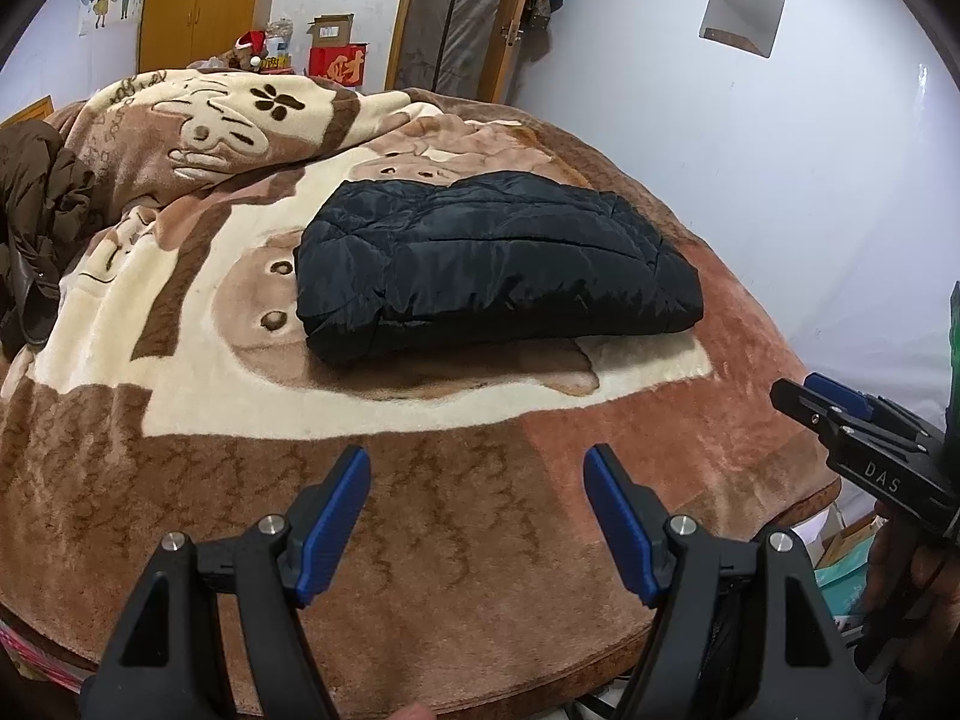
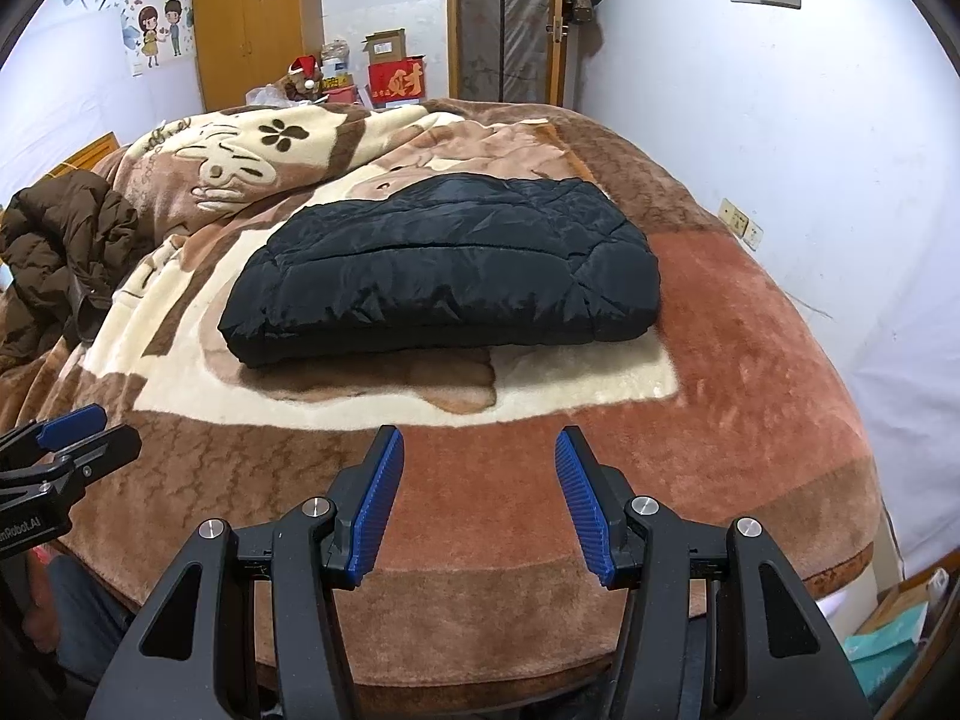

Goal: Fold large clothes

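- Black quilted jacket [image 1: 492,264] lies folded into a thick, tidy rectangle on the blanket [image 1: 420,480], mid-bed, well ahead of both my grippers.
- My left gripper [image 1: 477,516] hangs over the near edge of the bed, blue pads spread wide, nothing between them.
- My right gripper [image 2: 480,504] sits beside it at the same edge, likewise spread and empty; neither touches the jacket.
- I judge this jacket done: its edges are squared and no sleeve sticks out that I can see, so the folding step looks finished for this piece.
- Off at the left side of the bed a brown coat [image 2: 66,240] lies crumpled in a heap, unfolded, well apart from the black one.
- My next move, as I read it, is either to shift the folded jacket aside or to go for the brown coat. That calls for a long reach leftward, a pinch on a collar or hem, and a drag onto open blanket without knocking the finished stack.
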The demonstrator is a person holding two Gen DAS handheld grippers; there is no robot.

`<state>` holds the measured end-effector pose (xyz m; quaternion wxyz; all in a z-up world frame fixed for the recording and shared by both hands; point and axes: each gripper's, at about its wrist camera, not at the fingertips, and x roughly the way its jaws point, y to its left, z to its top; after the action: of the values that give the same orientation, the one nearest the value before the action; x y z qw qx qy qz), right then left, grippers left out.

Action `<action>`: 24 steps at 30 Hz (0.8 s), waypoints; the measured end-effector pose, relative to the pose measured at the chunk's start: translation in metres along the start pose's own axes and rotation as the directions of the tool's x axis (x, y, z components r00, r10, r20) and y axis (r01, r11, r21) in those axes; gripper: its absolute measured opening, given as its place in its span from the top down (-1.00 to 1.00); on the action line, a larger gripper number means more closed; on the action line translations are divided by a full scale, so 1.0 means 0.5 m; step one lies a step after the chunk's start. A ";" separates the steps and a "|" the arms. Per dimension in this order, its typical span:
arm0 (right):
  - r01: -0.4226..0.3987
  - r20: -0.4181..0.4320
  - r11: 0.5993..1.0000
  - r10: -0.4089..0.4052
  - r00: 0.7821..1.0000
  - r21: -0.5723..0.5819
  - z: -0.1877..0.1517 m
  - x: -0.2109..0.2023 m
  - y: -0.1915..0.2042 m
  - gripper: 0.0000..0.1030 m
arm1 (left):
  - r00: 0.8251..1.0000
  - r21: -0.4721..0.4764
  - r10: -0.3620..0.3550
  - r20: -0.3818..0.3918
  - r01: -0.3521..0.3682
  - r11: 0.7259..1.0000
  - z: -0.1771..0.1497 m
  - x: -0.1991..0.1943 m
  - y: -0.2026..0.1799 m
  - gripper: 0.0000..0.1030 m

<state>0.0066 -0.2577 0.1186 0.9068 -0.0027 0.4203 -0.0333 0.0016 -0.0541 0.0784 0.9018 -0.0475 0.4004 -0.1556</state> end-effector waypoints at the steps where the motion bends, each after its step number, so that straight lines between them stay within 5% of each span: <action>1: 0.000 -0.001 1.000 0.000 1.000 0.000 0.000 0.000 0.000 -0.04 | 1.000 0.001 0.003 -0.001 -0.003 1.000 0.000 0.000 -0.001 -0.46; 24: 0.009 -0.001 1.000 -0.009 1.000 0.003 0.000 -0.001 -0.004 -0.03 | 0.999 0.045 0.024 -0.023 -0.023 0.999 -0.013 0.000 -0.013 -0.46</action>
<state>0.0060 -0.2594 0.1190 0.9064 -0.0034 0.4206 -0.0379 -0.0049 -0.0598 0.0753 0.8996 -0.0210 0.4080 -0.1545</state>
